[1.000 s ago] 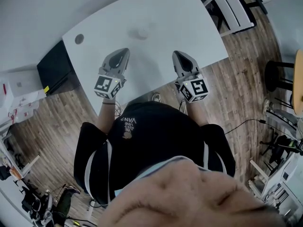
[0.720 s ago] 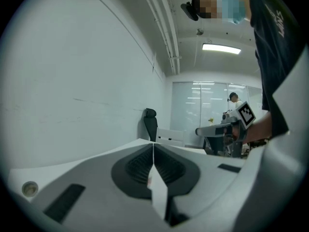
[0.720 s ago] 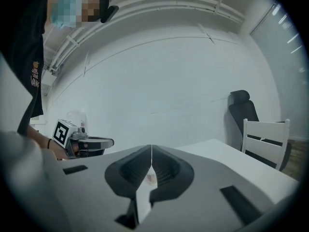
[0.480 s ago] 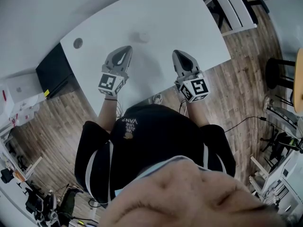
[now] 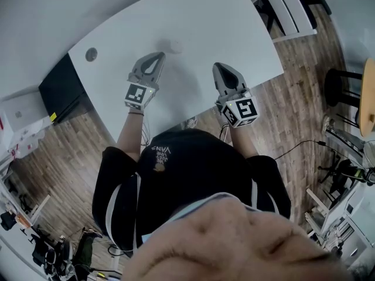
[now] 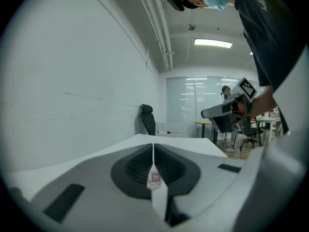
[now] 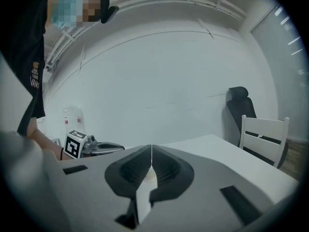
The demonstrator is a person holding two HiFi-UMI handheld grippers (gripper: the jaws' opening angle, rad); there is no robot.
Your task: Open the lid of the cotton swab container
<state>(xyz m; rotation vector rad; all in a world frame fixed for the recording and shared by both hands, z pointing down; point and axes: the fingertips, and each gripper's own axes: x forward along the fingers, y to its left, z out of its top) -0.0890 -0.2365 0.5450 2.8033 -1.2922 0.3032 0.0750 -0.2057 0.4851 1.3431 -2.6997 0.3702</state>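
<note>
The cotton swab container (image 5: 174, 44) is a small pale round tub standing on the white table (image 5: 205, 22). My left gripper (image 5: 159, 55) is shut with nothing in it, its tip just short of the tub on the near left. In the left gripper view the container (image 6: 154, 179) shows as a white tub with a pink label right behind the shut left gripper (image 6: 153, 151). My right gripper (image 5: 217, 68) is shut and empty, further to the right and apart from the tub. Its own view shows the container (image 7: 151, 176) small beyond the shut right gripper (image 7: 151, 153).
A round cable hole (image 5: 91, 54) lies at the table's left end, above a black cabinet (image 5: 64, 89). A white chair (image 5: 287, 7) stands at the table's far right and a black stool (image 5: 343, 92) on the wood floor. The table's near edge runs just under both hands.
My left gripper has moved forward across the table toward the container, and its tip now lies close to it. The right gripper has hardly shifted. Both stay shut.
</note>
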